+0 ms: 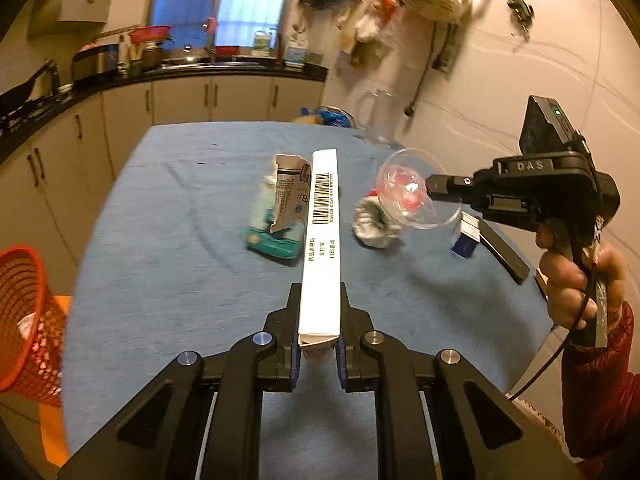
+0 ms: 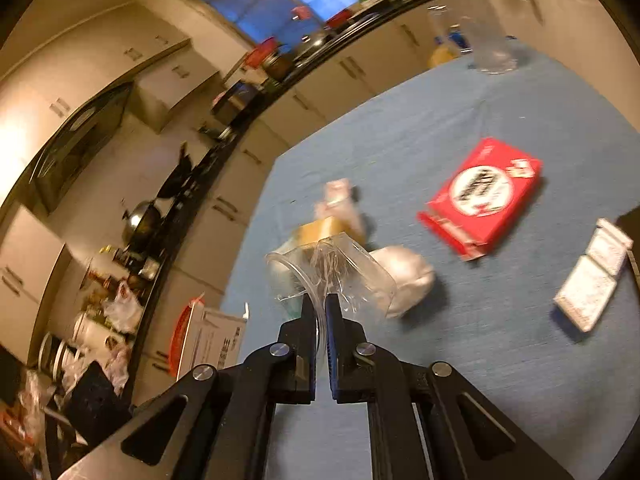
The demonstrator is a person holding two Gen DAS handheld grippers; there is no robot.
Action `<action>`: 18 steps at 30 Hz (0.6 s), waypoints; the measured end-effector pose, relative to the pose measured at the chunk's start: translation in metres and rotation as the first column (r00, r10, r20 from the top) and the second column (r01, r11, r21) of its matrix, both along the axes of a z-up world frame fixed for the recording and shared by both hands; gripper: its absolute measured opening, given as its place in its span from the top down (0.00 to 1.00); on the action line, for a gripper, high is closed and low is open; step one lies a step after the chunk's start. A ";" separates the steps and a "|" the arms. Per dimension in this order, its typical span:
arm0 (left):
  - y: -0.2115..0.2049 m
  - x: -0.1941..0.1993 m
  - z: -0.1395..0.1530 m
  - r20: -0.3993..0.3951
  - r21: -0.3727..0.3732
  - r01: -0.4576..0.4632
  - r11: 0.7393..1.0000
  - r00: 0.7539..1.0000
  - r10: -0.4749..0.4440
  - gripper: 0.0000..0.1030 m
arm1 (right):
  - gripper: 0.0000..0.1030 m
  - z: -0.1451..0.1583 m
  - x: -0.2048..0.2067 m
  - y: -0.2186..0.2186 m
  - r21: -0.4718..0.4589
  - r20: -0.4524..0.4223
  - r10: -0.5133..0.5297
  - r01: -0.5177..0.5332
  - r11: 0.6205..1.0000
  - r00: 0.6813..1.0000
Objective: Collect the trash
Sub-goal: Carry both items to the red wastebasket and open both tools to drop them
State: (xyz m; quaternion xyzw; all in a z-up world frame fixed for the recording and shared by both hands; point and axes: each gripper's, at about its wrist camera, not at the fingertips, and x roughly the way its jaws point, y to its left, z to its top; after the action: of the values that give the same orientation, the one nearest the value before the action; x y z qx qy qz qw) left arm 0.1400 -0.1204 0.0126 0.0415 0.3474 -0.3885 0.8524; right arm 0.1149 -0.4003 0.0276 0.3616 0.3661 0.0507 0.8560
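Two grippers, each pinching trash above the tabletop [image 1: 168, 216].
Left gripper [image 1: 319, 300] clamped a white box [image 1: 322, 240], its long axis pointing straight ahead; right gripper [image 2: 321, 308] pinched a clear cup [image 2: 340, 272] lying sideways.

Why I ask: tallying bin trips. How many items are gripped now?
2. A white box is in the left gripper; a clear cup is in the right gripper. Neither seems to hide another.

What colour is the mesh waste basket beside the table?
Red-orange, the mesh waste basket shows best in the left wrist view.
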 end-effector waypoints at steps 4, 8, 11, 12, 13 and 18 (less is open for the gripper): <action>0.036 0.002 0.007 0.011 -0.006 -0.072 0.997 0.997 0.072 0.88 | 0.95 0.005 0.016 0.033 0.017 0.012 0.086 -0.086 0.996 0.996; 0.077 0.009 0.012 0.018 -0.018 -0.161 0.987 0.987 0.161 0.88 | 0.95 0.009 0.035 0.079 0.014 0.024 0.189 -0.190 0.982 0.982; 0.118 0.014 0.014 0.018 -0.022 -0.245 0.969 0.969 0.245 0.88 | 0.95 0.012 0.054 0.121 0.012 0.032 0.282 -0.282 0.959 0.959; 0.127 0.016 0.014 0.018 -0.021 -0.268 0.963 0.963 0.269 0.88 | 0.95 0.012 0.060 0.132 0.009 0.035 0.303 -0.304 0.953 0.952; 0.140 0.019 0.015 0.018 -0.019 -0.296 0.955 0.955 0.297 0.88 | 0.95 0.013 0.067 0.145 0.007 0.039 0.329 -0.330 0.944 0.943; 0.197 0.033 0.015 0.016 -0.004 -0.408 0.913 0.913 0.408 0.88 | 0.95 0.011 0.101 0.202 0.032 0.038 0.424 -0.425 0.905 0.905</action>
State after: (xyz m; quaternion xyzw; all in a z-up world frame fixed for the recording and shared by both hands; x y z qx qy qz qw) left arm 0.1734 0.0771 0.0276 -0.0290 0.3414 -0.2022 0.9174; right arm 0.2163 -0.1988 0.0390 0.2893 0.4219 0.2482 0.8226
